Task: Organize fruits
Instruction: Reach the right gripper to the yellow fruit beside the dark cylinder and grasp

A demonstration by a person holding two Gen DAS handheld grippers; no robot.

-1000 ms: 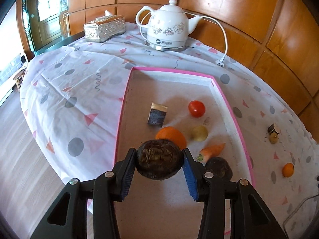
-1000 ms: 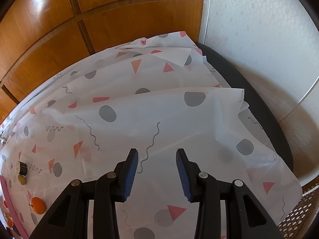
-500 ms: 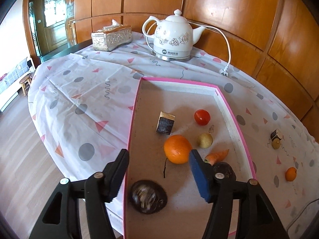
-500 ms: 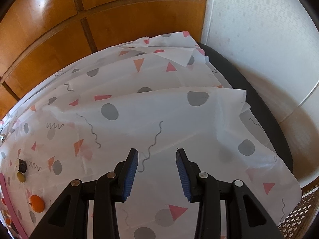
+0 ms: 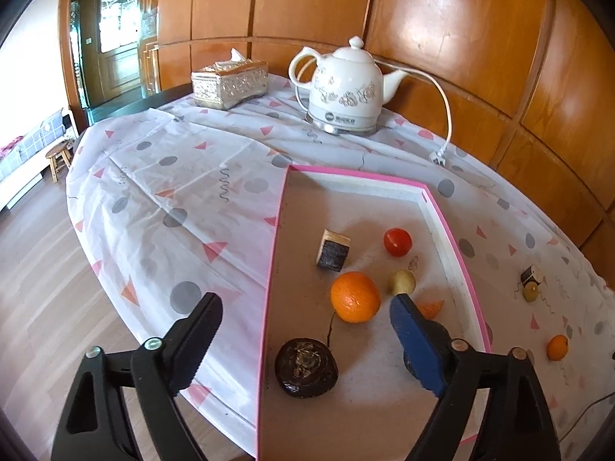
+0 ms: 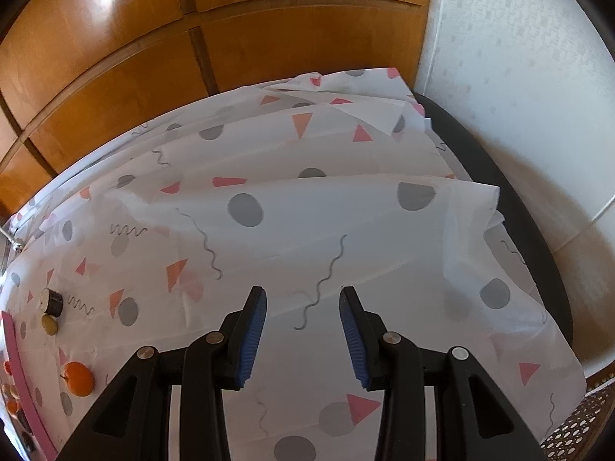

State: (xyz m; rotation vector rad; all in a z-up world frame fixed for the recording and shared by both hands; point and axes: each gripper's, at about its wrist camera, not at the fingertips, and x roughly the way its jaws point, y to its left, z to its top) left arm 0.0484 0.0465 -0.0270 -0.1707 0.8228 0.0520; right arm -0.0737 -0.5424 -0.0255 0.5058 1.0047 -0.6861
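My left gripper [image 5: 303, 307] hangs over the near end of the pink-rimmed tray [image 5: 269, 269], its jaws opening wide with nothing pressed between them. Just below it, a dark round fruit [image 5: 306, 367] lies loose on the tray floor. Beyond it are an orange [image 5: 355, 296], a tomato [image 5: 397, 241], a small yellow fruit [image 5: 402, 281] and a dark block [image 5: 333, 250]. A carrot [image 5: 432, 306] is half hidden behind my right finger. My right gripper [image 6: 303, 299] stands open and empty over bare tablecloth. A small orange [image 6: 78, 378] lies outside the tray at its far left.
A white kettle [image 5: 346, 92] with a cord and a tissue box [image 5: 230, 83] stand at the back of the table. A dark roll [image 6: 52, 301] and a yellow disc [image 6: 50, 323] lie on the cloth near the tray rim [image 6: 15, 365]. Left of the tray the cloth drops to the floor.
The left gripper has let go of the dark round fruit, which now rests on the tray floor. Its jaws have spread wide and it has drawn back a little. The right gripper is unchanged.
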